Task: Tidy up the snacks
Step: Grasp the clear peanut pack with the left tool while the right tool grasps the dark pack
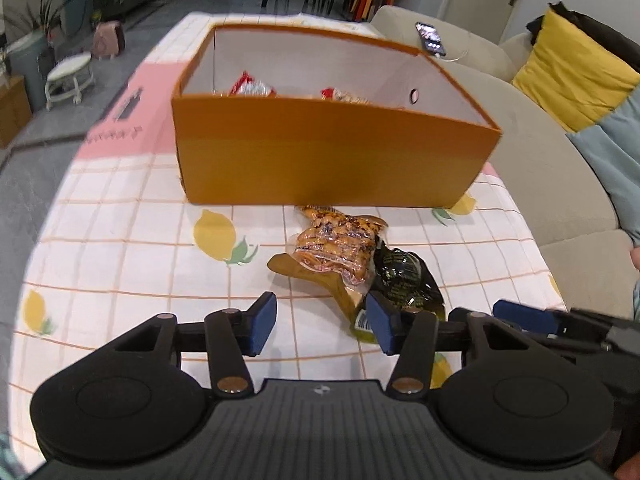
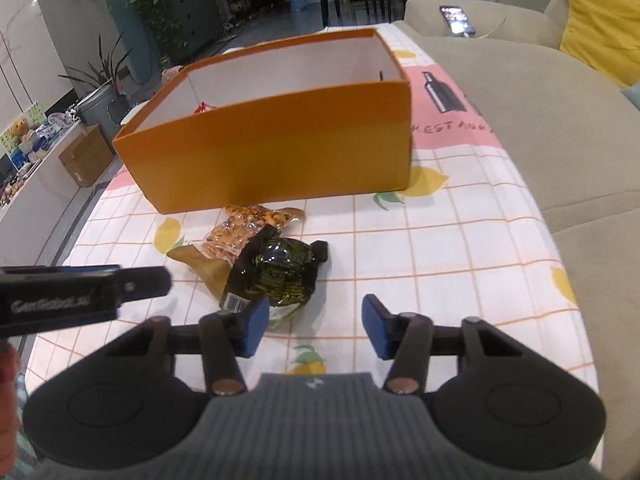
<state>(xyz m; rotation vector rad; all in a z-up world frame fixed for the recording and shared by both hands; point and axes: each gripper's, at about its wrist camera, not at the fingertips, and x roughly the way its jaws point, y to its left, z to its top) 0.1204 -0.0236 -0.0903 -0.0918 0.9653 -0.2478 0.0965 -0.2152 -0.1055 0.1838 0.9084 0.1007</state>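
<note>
Left tongs (image 1: 322,326) and right tongs (image 2: 311,327): both released, empty. Ahead of them, snack packets (image 1: 340,246) on tabletop (image 1: 120,240). Beyond, orange box (image 1: 320,152) containing red packets (image 1: 252,87).

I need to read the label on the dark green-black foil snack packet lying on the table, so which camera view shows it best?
The right wrist view: the dark green-black foil snack packet lies nearly whole ahead of the open right gripper, barcode end showing. In the left wrist view, the packet sits off-centre, partly behind a finger of the open left gripper.
</note>
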